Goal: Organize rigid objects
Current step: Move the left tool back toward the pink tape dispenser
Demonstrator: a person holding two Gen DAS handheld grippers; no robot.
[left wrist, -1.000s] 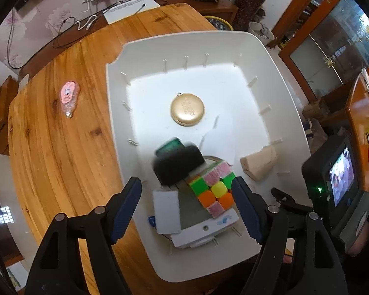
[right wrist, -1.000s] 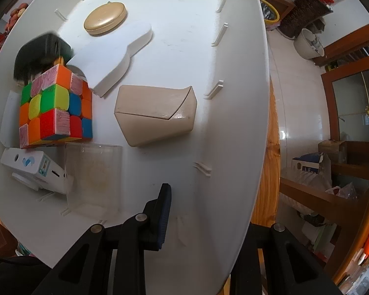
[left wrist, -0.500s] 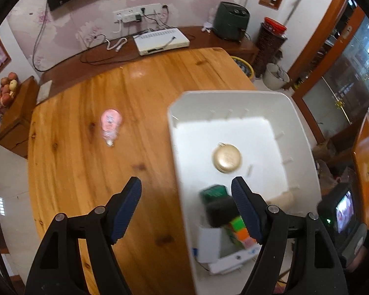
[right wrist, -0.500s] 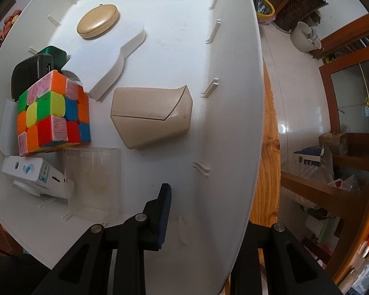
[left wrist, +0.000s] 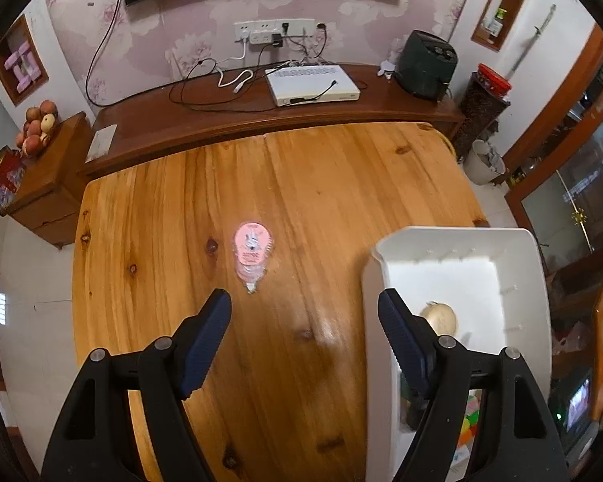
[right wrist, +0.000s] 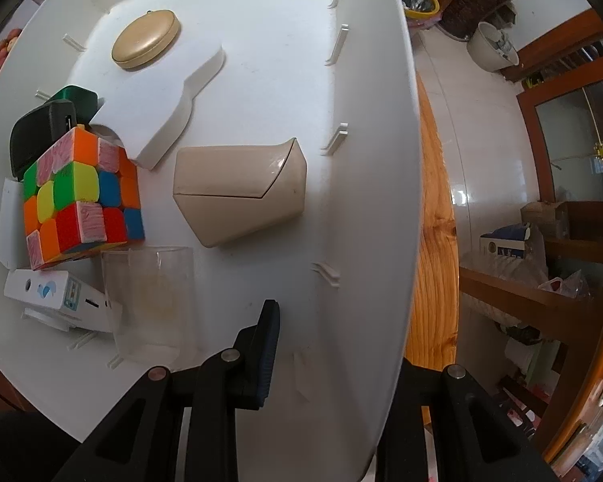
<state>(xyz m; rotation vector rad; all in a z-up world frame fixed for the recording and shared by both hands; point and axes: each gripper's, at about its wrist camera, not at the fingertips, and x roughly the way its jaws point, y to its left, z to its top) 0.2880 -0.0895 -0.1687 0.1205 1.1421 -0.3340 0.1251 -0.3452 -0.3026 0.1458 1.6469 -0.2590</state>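
Note:
A pink round-headed packet point(left wrist: 251, 255) lies on the wooden table point(left wrist: 301, 201), just beyond my open, empty left gripper point(left wrist: 304, 313). The white bin point(left wrist: 530, 281) stands to its right and holds a gold round case point(left wrist: 442, 317). In the right wrist view the bin point(right wrist: 366, 160) holds the gold case point(right wrist: 145, 39), a colourful puzzle cube point(right wrist: 80, 197), a beige angular box point(right wrist: 241, 184), a clear cup point(right wrist: 152, 301), a black-and-green block point(right wrist: 48, 128), a white foam piece point(right wrist: 156, 100) and a white small box point(right wrist: 56, 297). My right gripper point(right wrist: 337, 341) straddles the bin's right rim; its right finger is hidden.
A dark wood sideboard point(left wrist: 261, 116) with a white set-top box point(left wrist: 311, 86) and cables runs behind the table. A small cabinet with fruit point(left wrist: 36, 128) stands at the left. Shelves and a glass cabinet point(right wrist: 563, 201) are to the right of the bin.
My left gripper has drawn back out of the bin and swung left over the bare table; the pink packet now lies ahead of it. The right gripper has barely moved.

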